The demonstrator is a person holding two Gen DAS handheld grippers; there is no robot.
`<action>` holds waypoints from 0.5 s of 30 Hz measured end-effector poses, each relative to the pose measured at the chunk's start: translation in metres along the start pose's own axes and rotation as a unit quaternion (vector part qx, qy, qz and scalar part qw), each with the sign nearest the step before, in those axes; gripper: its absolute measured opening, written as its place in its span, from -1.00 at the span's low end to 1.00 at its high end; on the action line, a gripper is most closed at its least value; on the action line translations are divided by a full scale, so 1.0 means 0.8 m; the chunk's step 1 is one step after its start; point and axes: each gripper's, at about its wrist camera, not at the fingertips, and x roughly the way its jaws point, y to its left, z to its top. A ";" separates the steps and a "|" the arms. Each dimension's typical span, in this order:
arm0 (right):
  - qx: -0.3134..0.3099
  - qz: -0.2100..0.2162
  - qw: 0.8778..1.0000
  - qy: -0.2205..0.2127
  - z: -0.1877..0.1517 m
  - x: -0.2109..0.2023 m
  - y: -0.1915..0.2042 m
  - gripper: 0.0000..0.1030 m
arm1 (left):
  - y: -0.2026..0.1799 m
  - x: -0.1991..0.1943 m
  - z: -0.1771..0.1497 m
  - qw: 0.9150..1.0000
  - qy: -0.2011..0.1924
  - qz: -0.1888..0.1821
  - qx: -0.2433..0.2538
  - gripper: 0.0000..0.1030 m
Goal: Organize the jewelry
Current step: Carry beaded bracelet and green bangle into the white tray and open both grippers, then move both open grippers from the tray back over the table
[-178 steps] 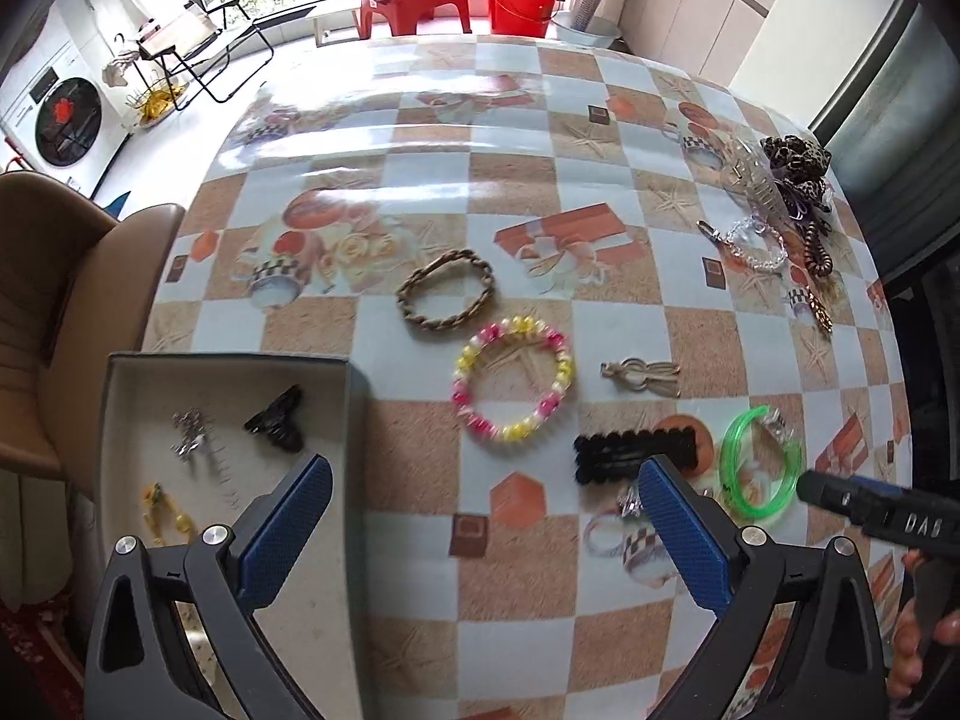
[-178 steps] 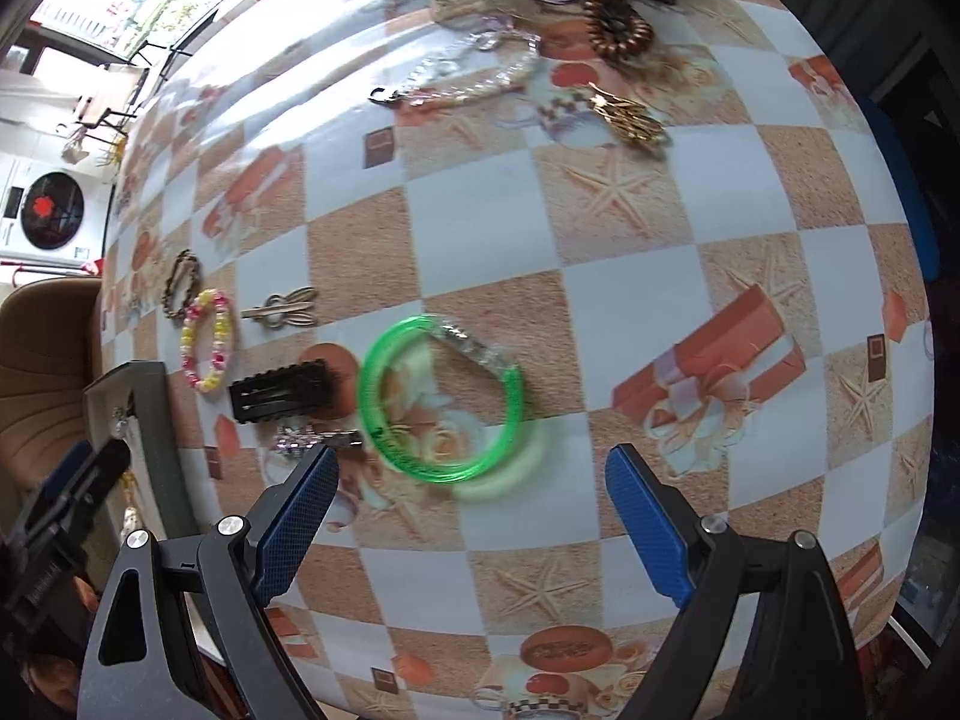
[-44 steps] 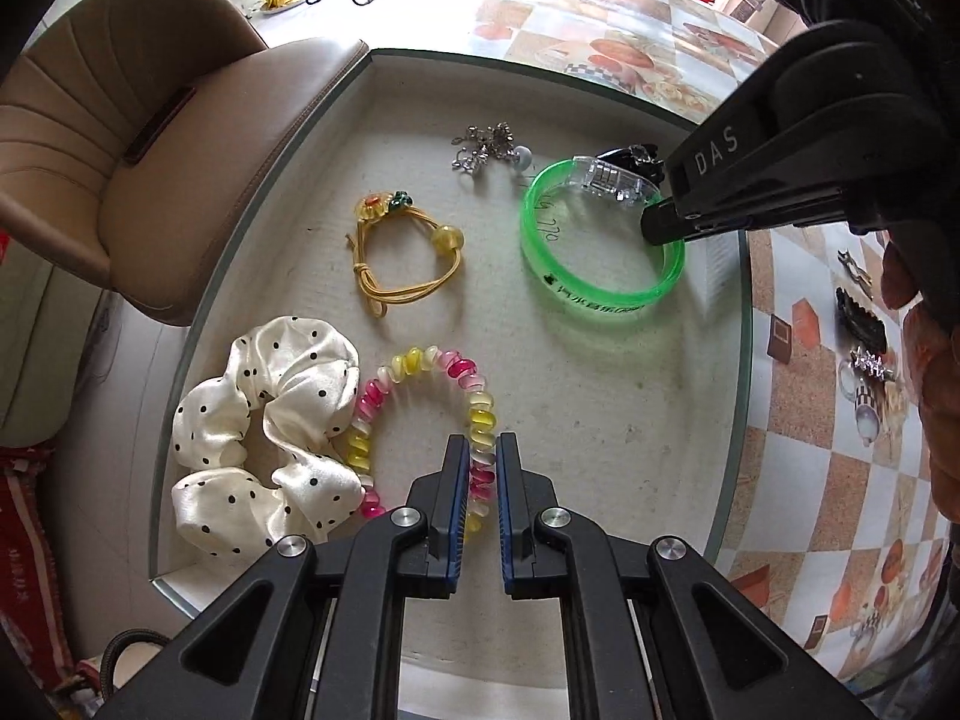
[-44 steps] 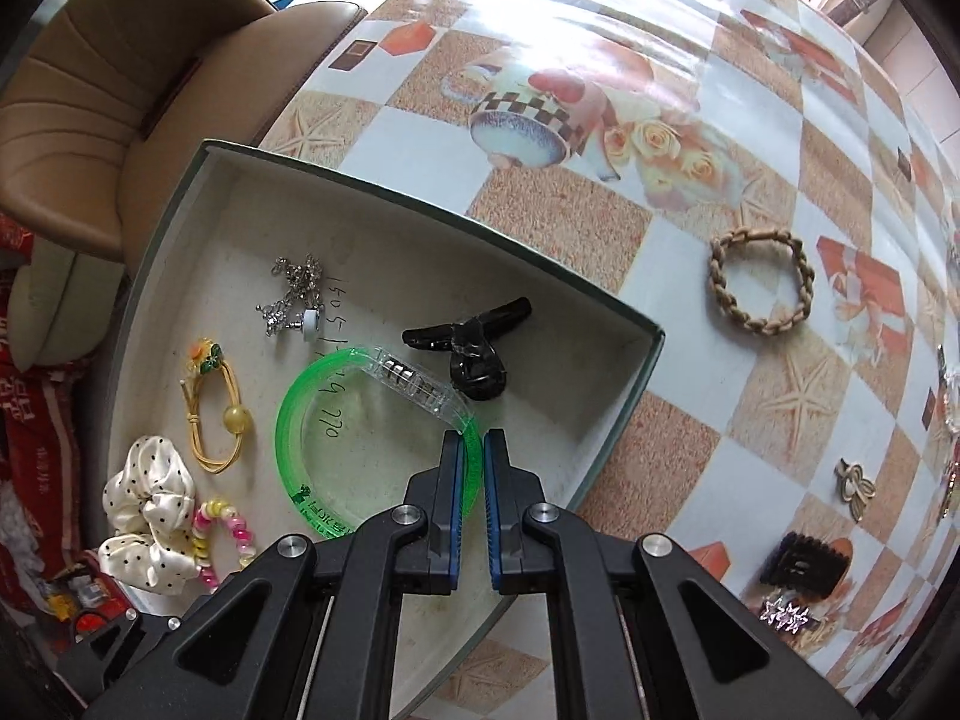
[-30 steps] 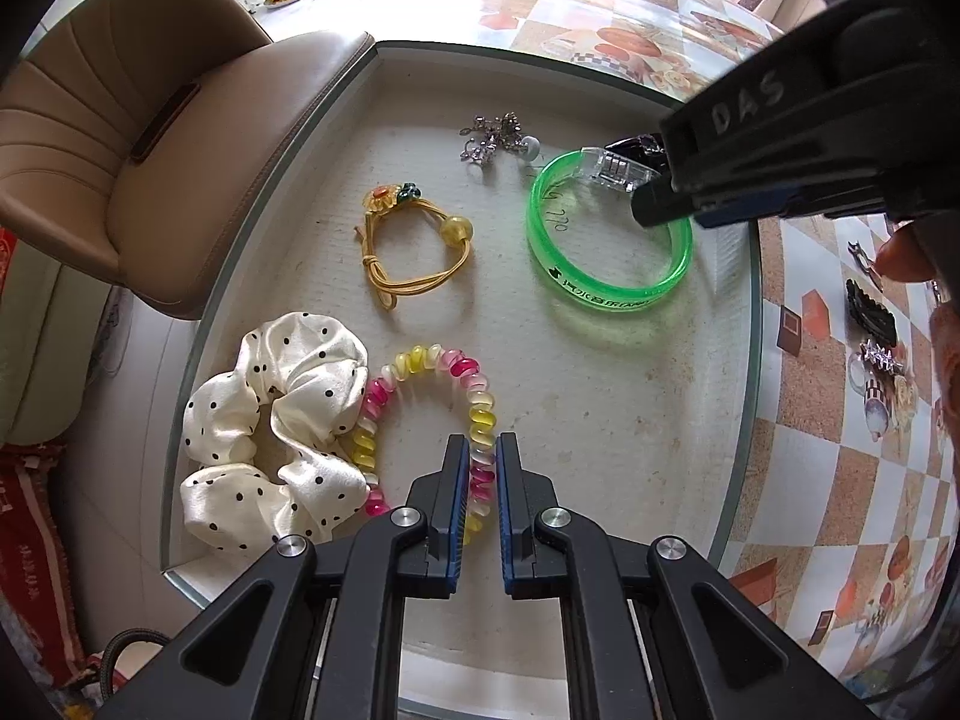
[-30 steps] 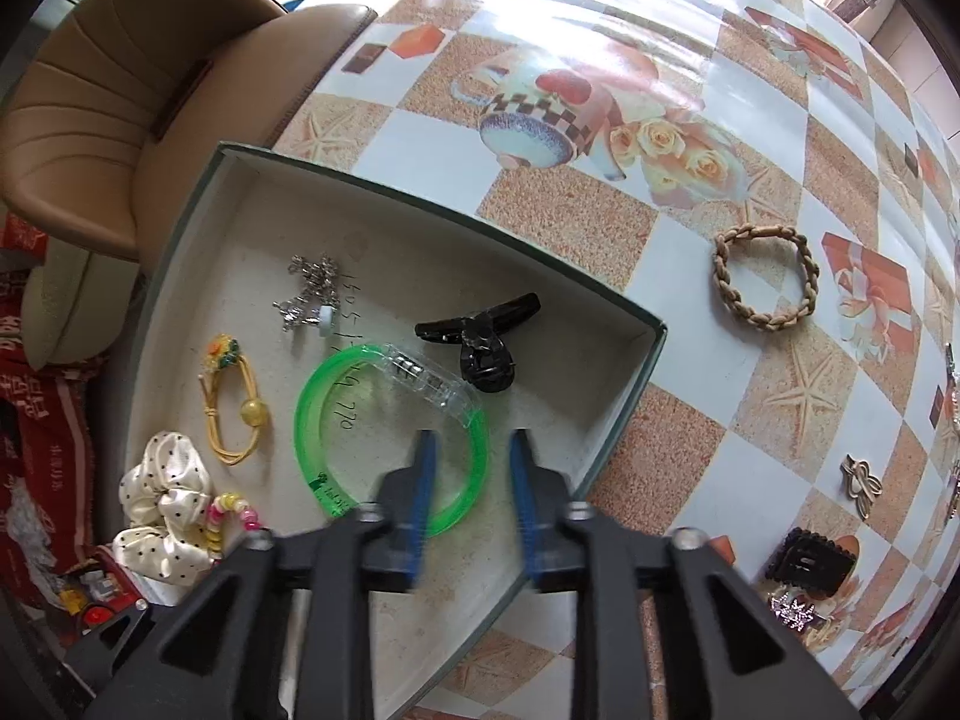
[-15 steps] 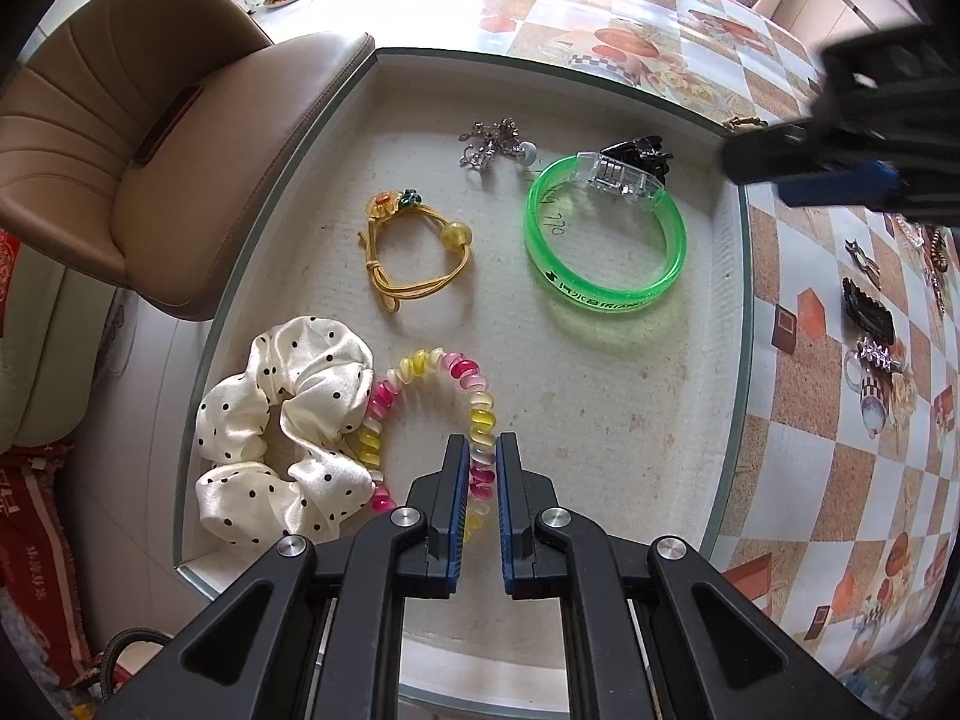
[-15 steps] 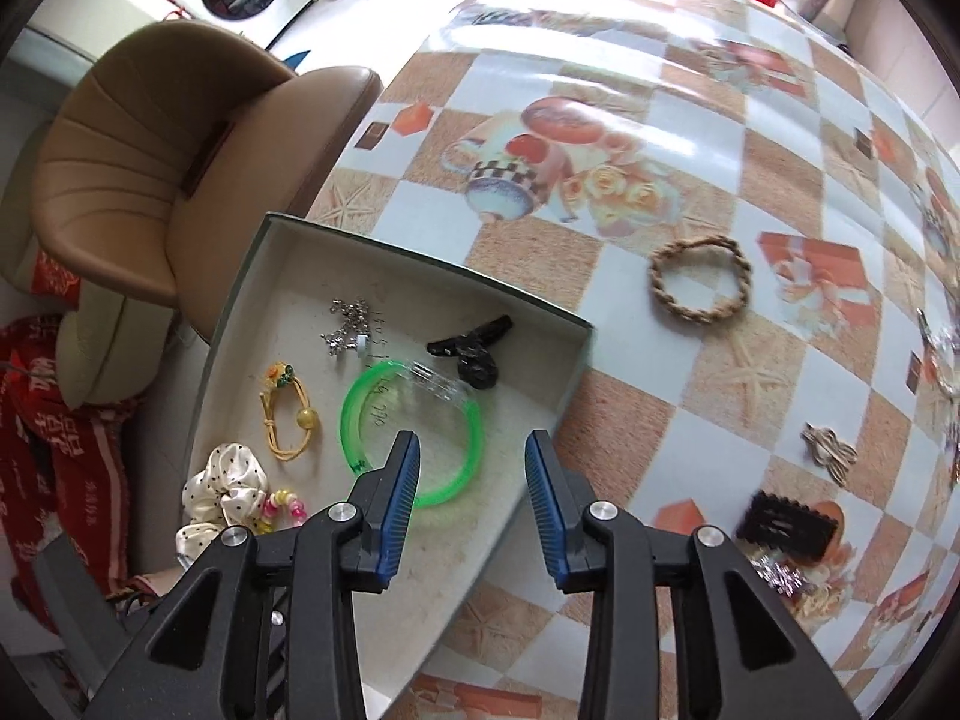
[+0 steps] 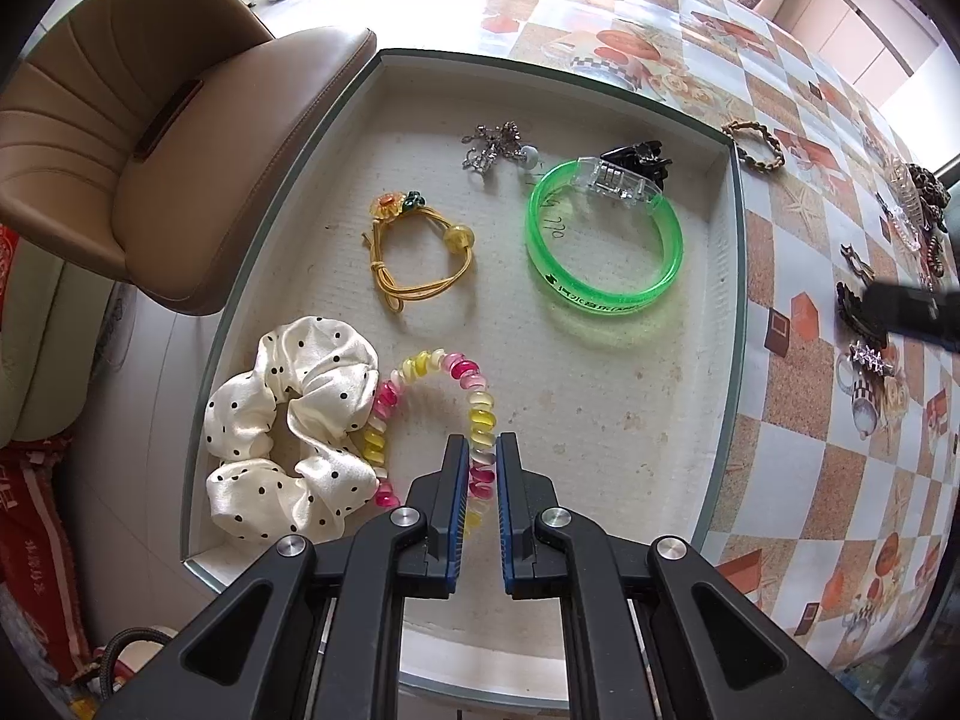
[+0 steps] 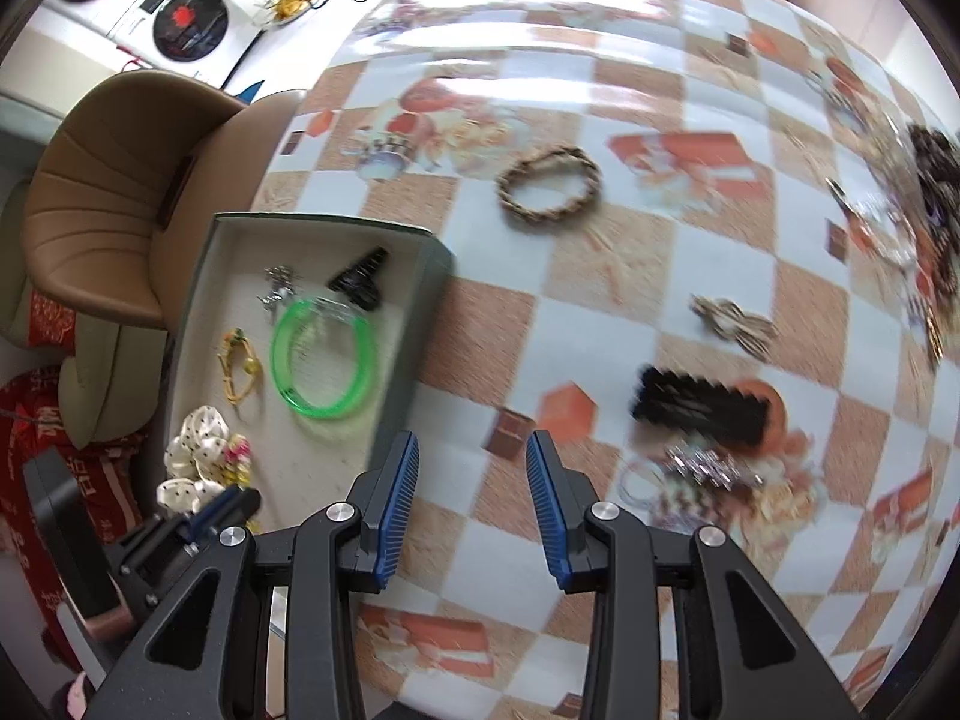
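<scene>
My left gripper (image 9: 481, 449) is shut on the pink and yellow beaded bracelet (image 9: 429, 366), low over the grey tray (image 9: 729, 300). In the tray lie a green bangle (image 9: 603, 249), a yellow hair tie (image 9: 420, 252), a polka-dot scrunchie (image 9: 288, 426), a silver charm (image 9: 495, 144) and a black claw clip (image 9: 636, 155). My right gripper (image 10: 473, 450) is open and empty above the table just right of the tray (image 10: 414, 348). A braided bracelet (image 10: 549, 189), a black comb clip (image 10: 699, 402) and a gold clip (image 10: 732, 324) lie on the table.
A brown chair (image 9: 150, 138) stands beside the tray's left side. A silver sparkly clip (image 10: 708, 471) lies near the comb clip. A heap of more jewelry (image 10: 930, 180) sits at the table's far right edge. The tablecloth is checkered.
My right gripper let go of the green bangle in the tray, opened, and pulled back up and to the right over the table. My left gripper stayed shut on the beaded bracelet.
</scene>
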 end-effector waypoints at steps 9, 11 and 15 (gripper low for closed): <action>0.046 -0.011 0.999 0.000 -0.034 -0.016 -0.058 -0.20 | 0.002 -0.008 0.001 1.000 -0.003 0.011 -0.009 1.00; 0.055 -0.012 0.998 0.000 -0.040 -0.018 -0.067 -0.20 | 0.001 -0.020 0.001 0.999 -0.024 0.023 -0.008 1.00; 0.074 -0.015 0.997 -0.004 -0.052 -0.024 -0.088 -0.20 | 0.000 -0.029 0.007 0.999 -0.025 0.027 -0.003 1.00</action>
